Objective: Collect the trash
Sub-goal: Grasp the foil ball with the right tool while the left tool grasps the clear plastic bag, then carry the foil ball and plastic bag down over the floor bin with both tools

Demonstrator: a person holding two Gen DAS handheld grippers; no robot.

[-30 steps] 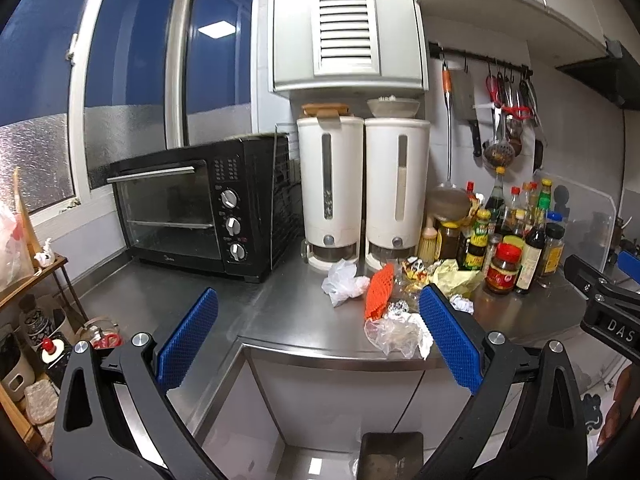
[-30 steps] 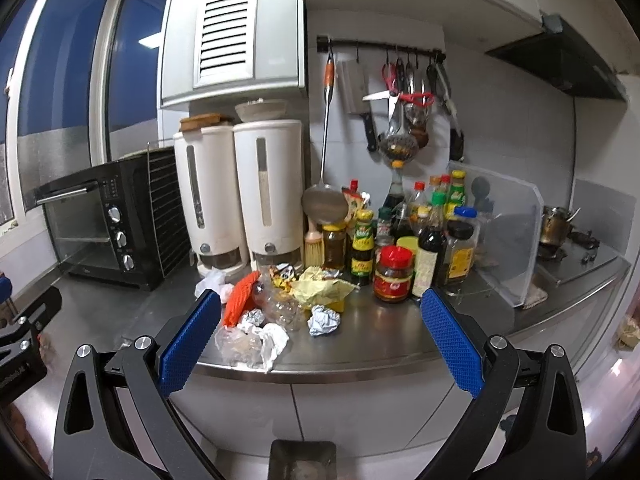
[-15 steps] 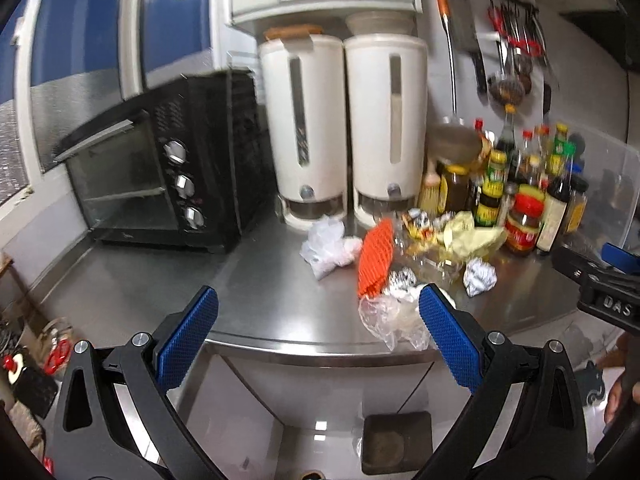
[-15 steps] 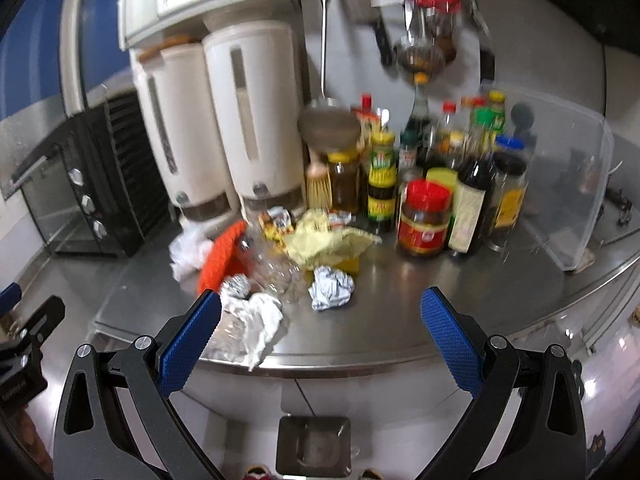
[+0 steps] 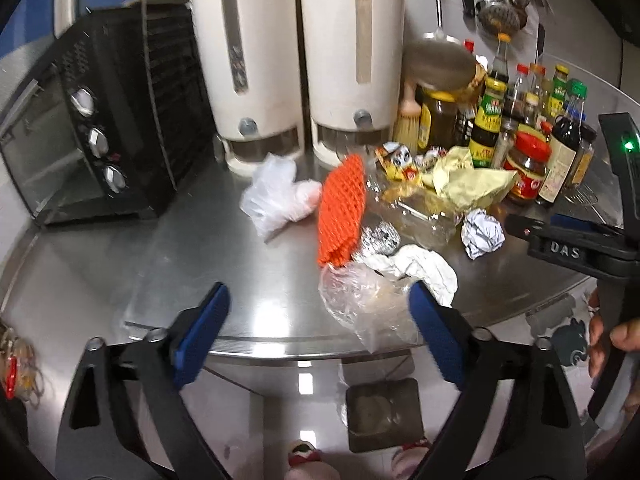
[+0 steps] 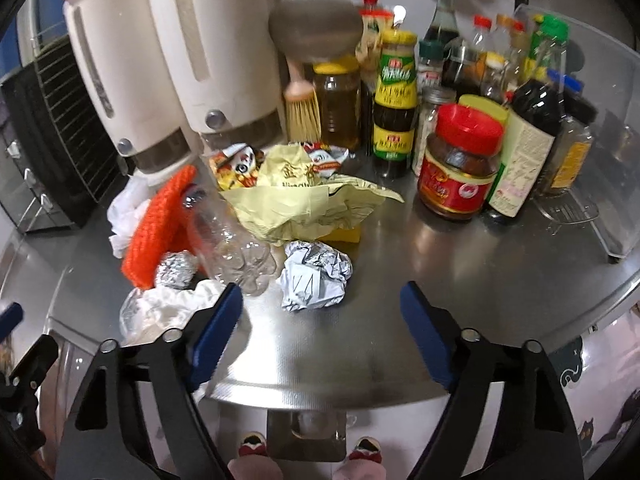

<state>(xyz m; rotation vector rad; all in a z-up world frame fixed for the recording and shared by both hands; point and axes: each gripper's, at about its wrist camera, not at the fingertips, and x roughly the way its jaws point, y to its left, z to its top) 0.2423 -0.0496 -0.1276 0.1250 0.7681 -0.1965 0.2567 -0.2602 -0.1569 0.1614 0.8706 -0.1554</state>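
Trash lies heaped on the steel counter [image 5: 224, 264]: an orange mesh net [image 5: 342, 210], a white plastic bag [image 5: 276, 196], a foil ball [image 5: 380, 238], a clear plastic bag [image 5: 364, 300], a white tissue [image 5: 424, 266], a crumpled paper ball [image 6: 314, 280], a clear plastic bottle [image 6: 228, 240], a yellow wrapper [image 6: 304, 204]. My left gripper [image 5: 316, 332] hovers at the counter's front edge, its jaws closing with nothing between them; the clear bag lies beside its right fingertip. My right gripper [image 6: 322, 330] hangs just before the paper ball, its jaws closing on nothing.
Two white dispensers [image 5: 296, 60] and a black toaster oven [image 5: 92, 120] stand at the back left. Sauce bottles and jars [image 6: 460, 160] crowd the back right beside a clear plastic shield [image 6: 600, 128]. A floor bin [image 6: 306, 434] and slippered feet show below.
Both grippers have dropped and come forward toward the counter, tilting downward. The trash pile now fills the views, and both pairs of jaws have narrowed slightly.
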